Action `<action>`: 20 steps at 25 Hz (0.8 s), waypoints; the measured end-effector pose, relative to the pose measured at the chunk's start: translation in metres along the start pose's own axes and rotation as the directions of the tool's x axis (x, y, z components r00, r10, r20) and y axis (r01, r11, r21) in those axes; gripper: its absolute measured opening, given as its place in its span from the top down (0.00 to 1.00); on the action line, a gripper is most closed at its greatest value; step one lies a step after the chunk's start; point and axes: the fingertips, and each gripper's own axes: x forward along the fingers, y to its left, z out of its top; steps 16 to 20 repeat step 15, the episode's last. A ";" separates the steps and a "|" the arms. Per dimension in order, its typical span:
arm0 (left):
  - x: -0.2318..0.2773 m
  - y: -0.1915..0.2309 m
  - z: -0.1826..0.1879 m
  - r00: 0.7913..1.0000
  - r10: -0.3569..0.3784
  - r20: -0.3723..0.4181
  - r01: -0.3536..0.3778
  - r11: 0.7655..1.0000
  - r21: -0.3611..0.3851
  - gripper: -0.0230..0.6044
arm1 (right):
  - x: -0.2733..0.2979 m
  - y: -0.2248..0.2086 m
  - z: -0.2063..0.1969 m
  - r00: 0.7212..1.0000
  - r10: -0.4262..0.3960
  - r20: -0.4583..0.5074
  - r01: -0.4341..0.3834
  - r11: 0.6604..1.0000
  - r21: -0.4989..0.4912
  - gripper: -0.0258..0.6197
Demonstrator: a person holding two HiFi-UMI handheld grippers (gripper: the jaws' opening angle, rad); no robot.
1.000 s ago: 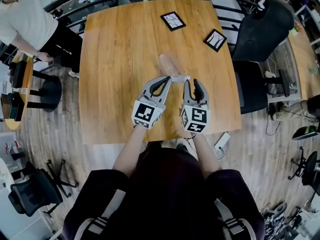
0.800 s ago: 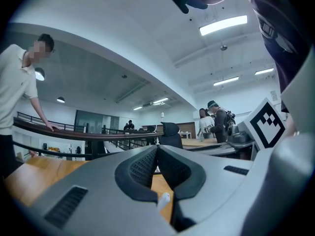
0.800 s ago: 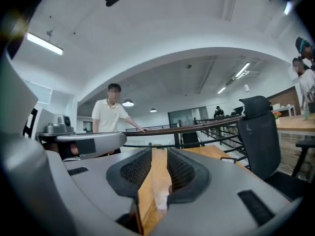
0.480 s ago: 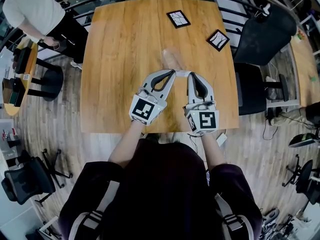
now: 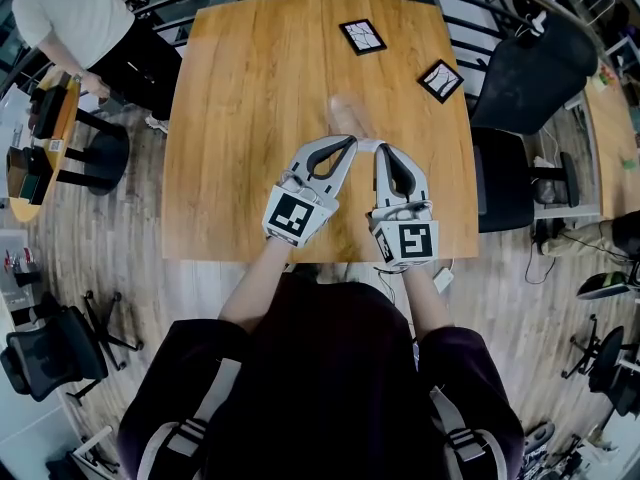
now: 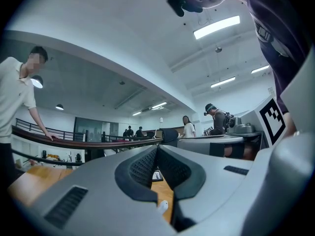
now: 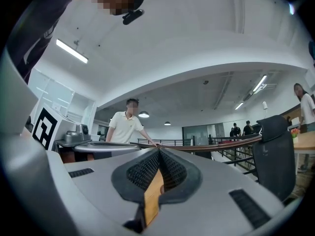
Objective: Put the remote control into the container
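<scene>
In the head view both grippers hover over the near half of the wooden table (image 5: 230,118), their tips almost touching. My left gripper (image 5: 349,142) is shut, and the left gripper view shows its jaws (image 6: 156,149) meeting with nothing between them. My right gripper (image 5: 381,151) is shut too, its jaws (image 7: 159,151) pressed together and empty. A small pale grey bar (image 5: 365,146), possibly the remote control, lies on the table between the two tips. Just beyond it sits a pale, blurry shape (image 5: 343,116) that may be the container; I cannot tell for sure.
Two black-framed marker cards (image 5: 361,36) (image 5: 440,80) lie at the table's far right. A black chair (image 5: 525,68) stands at the right edge. A person in a white shirt (image 5: 70,18) stands past the far left corner. The near table edge runs under my wrists.
Both grippers have edged a little away from me toward the pale shape, still shut. The view itself has shifted slightly, and the person at far left has moved.
</scene>
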 end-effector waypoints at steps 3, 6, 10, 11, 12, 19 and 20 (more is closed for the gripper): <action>-0.003 0.000 -0.002 1.000 0.001 -0.023 -0.001 1.000 -0.001 0.94 | 0.000 0.004 0.000 1.000 0.009 0.001 -0.009 1.000 -0.009 0.93; -0.003 -0.001 0.000 1.000 0.005 0.005 -0.005 1.000 -0.001 0.94 | 0.000 0.003 -0.001 1.000 0.008 -0.005 -0.008 1.000 -0.007 0.93; -0.003 0.000 -0.002 1.000 0.004 -0.016 -0.004 1.000 -0.003 0.94 | 0.001 0.003 -0.001 1.000 0.015 -0.004 -0.015 1.000 -0.007 0.93; -0.003 0.000 -0.003 1.000 0.004 -0.026 -0.004 1.000 -0.005 0.94 | 0.001 0.003 -0.001 1.000 0.017 -0.003 -0.017 1.000 -0.007 0.93; -0.004 0.000 -0.003 0.999 0.003 -0.035 -0.003 1.000 -0.006 0.94 | 0.001 0.002 -0.002 1.000 0.018 -0.004 -0.018 1.000 -0.007 0.93; -0.003 -0.001 -0.004 0.999 0.004 -0.032 -0.005 1.000 -0.003 0.94 | 0.000 0.001 -0.004 1.000 0.015 -0.009 -0.015 1.000 -0.001 0.93; -0.003 -0.001 -0.004 0.999 0.004 -0.032 -0.005 1.000 -0.003 0.94 | 0.000 0.001 -0.004 1.000 0.015 -0.009 -0.015 1.000 -0.001 0.93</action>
